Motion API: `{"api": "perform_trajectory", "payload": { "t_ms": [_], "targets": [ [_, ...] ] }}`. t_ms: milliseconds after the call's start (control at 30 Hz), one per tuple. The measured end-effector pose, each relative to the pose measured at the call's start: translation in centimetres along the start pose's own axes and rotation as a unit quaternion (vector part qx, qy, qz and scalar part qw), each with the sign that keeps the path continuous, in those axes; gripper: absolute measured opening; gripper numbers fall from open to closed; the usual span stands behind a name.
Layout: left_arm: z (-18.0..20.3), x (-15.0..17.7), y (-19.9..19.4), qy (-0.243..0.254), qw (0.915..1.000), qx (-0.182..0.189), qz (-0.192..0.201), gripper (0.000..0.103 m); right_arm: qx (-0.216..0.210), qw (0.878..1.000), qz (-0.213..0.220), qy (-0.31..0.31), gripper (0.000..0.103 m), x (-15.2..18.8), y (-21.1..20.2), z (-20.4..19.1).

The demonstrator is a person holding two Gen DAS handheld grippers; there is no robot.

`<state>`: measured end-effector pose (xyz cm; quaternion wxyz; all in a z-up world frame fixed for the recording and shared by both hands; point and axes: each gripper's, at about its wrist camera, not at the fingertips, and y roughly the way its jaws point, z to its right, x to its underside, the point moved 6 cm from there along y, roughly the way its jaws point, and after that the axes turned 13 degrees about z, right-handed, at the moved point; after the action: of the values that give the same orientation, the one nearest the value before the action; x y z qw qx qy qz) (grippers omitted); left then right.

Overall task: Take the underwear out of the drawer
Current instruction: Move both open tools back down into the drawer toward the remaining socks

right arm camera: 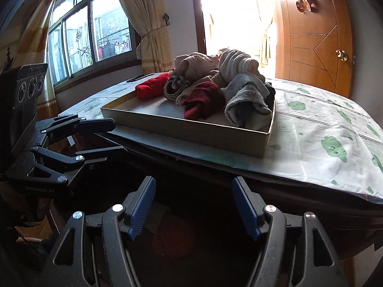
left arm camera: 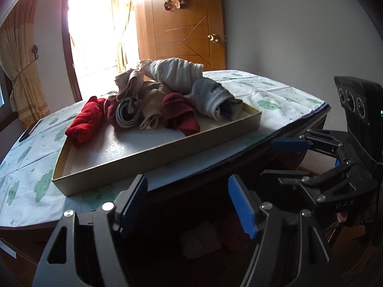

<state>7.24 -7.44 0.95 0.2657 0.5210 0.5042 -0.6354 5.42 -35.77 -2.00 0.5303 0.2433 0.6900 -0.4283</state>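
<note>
Both claws spread and empty: left gripper and right gripper aim down into the dark drawer under the table's near edge; red underwear lies inside; rolled underwear pile occupies the tray's far end.

Left gripper jaws apart over dark drawer; rolled underwear heaped in tray.
</note>
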Motion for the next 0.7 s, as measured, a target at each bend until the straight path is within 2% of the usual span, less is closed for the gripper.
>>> {"api": "perform_trajectory", "payload": {
  "t_ms": [300,533,700],
  "targets": [
    [-1.5,3.6,0.0,0.011,0.9988,-0.004,-0.047,0.071,-0.023,0.999,-0.011,-0.039,0.069,0.7,-0.2,-2.0],
    [-1.1,6.2,1.4,0.014,0.993,0.025,-0.115,0.071,-0.064,0.992,-0.076,-0.08,0.069,2.9,1.3,-4.1],
    [0.0,8.4,2.8,0.057,0.9831,0.032,-0.171,0.071,-0.073,0.984,-0.128,-0.099,0.069,4.5,2.7,-4.9]
  ]
}}
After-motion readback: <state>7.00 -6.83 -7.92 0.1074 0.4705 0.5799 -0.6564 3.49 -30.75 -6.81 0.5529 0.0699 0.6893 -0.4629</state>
